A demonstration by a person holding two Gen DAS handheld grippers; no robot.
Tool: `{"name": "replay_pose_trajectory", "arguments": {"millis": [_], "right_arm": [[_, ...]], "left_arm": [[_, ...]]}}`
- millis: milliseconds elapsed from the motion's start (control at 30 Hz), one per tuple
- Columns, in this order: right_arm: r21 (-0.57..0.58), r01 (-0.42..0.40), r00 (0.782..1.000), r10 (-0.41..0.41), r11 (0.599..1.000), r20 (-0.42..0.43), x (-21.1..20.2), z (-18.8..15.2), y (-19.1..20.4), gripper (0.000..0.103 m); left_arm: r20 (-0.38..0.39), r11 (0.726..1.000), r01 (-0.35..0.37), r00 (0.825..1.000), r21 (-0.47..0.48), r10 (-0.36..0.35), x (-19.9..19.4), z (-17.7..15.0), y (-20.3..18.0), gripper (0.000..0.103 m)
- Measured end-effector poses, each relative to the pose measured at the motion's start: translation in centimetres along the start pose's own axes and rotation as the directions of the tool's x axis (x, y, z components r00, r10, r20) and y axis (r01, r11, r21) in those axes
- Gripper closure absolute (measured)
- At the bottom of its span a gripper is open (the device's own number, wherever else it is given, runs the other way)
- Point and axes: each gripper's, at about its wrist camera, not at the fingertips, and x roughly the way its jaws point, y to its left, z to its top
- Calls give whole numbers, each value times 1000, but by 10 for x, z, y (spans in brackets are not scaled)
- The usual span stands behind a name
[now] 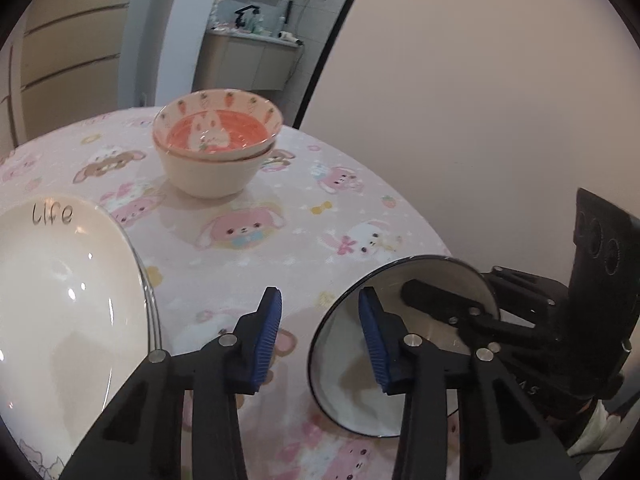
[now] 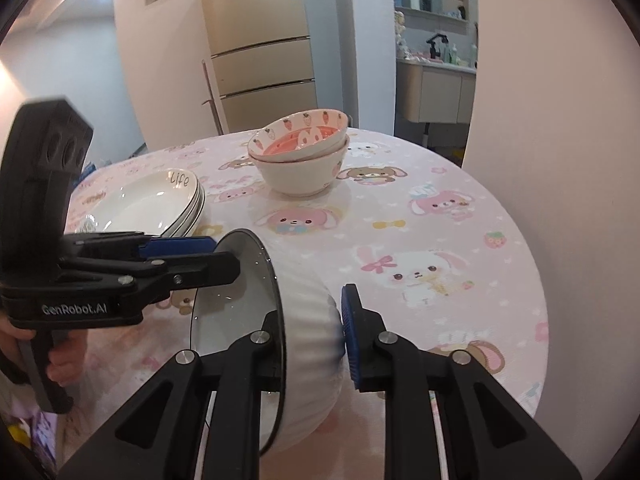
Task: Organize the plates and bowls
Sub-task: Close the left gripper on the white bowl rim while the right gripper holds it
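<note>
A white ribbed bowl with a dark rim (image 2: 308, 344) is tilted on its side, mouth facing left, above the pink tablecloth. My right gripper (image 2: 312, 332) is shut on its wall, one finger inside and one outside; the bowl also shows in the left wrist view (image 1: 348, 380). My left gripper (image 1: 320, 336) is open and empty just left of this bowl, its right finger (image 1: 374, 336) in front of the bowl's mouth. Two stacked carrot-and-rabbit bowls (image 1: 216, 144) stand farther back (image 2: 300, 156). A stack of white "Life" plates (image 2: 152, 204) lies at the left (image 1: 60, 288).
The round table (image 2: 440, 240) has a pink rabbit-print cloth; its edge curves close on the right beside a plain wall. A fridge and a doorway to a washroom lie beyond the table.
</note>
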Motion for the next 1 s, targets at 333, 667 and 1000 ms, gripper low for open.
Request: {"name": "replay_pose_trajectory", "arguments": {"millis": [333,667,1000], "right_arm": [[-30,1,1000,-1,1000,17,-5,-6,-1,85],[4,73,996,-73,997,-50,-10,-11,-8,74],[87,122,992,-119,989,-39,-18,-24,-11,86]], "left_arm": [[-71,998,58,996,33,-56,17,-1,-8,79],[-97,1000,-15,995,9,16,28,-8,0,90],[-108,999,27,994,32,-24,23,-8,-7,87]]}}
